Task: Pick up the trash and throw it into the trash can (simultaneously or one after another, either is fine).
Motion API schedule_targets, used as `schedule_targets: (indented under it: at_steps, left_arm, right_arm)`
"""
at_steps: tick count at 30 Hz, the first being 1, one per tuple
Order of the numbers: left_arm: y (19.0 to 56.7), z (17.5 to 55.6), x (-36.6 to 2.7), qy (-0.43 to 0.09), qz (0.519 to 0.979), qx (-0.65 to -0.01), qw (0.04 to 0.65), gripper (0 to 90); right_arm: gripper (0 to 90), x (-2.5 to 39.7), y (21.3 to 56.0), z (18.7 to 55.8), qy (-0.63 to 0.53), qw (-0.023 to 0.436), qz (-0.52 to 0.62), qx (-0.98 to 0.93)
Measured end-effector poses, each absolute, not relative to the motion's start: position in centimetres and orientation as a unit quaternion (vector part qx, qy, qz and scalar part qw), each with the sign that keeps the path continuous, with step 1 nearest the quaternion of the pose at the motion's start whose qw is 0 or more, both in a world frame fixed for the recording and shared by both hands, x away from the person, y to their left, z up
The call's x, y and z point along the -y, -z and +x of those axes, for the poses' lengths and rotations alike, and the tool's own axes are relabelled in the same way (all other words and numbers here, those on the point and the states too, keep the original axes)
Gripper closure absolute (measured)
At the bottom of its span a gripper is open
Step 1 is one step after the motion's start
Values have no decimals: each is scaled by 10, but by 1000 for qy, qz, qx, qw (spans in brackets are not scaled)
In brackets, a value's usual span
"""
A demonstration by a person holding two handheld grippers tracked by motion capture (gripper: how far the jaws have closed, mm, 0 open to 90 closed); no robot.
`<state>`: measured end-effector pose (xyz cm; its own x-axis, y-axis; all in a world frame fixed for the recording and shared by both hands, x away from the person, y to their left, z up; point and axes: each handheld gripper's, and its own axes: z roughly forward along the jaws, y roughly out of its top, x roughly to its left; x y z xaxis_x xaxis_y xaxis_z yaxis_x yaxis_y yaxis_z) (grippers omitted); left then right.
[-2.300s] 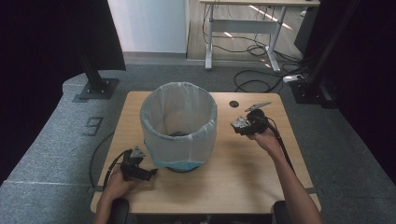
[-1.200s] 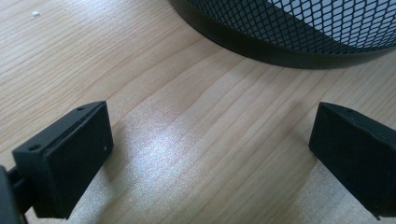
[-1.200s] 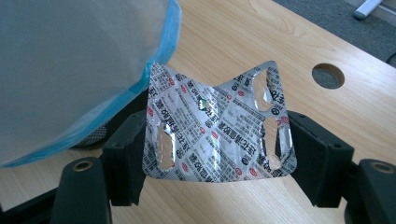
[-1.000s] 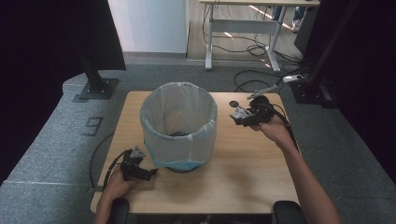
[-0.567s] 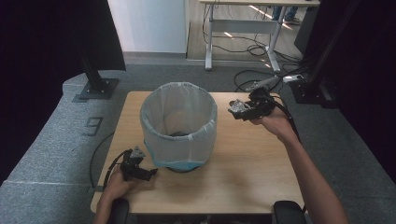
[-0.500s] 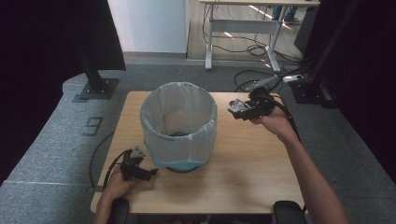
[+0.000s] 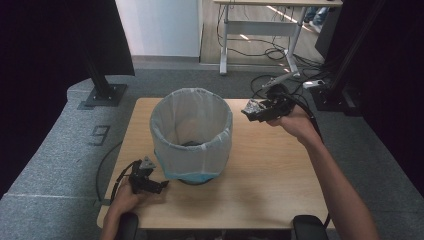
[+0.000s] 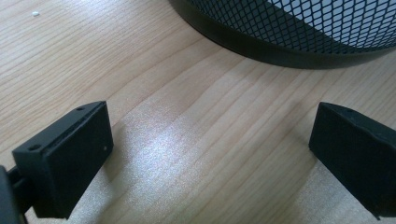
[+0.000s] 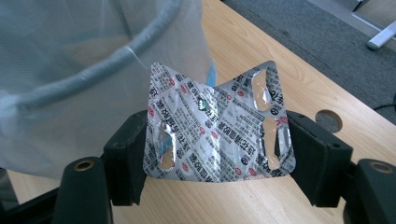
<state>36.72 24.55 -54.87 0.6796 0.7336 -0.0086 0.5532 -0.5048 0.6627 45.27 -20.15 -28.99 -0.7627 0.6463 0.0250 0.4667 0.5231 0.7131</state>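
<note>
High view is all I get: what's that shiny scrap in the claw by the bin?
Observer: A used foil pill sheet, bent in the middle, pinched in the right claw.
Operator: Any pills left in it?
Observer: Several pockets are torn open; I can't tell about the rest.
Operator: Is the other claw holding something?
Observer: No, the left claw is open over bare table, near the bin and its black mesh base.

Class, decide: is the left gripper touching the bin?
Apart. In the left gripper view, the open left gripper has bare wooden table between its jaws and the bin's black base.
</note>
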Motion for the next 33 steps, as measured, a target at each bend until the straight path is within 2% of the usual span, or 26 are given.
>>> schedule_targets:
  at_steps: [23,33]
  left_arm:
    - [549,367,-246,-138,856,-376,326,0]
    - [549,367,-246,-138,856,-376,326,0]
  right_arm:
    - [290,156,245,447,-384,101,274,-876]
    - [289,131,239,445,-388,95,246,-883]
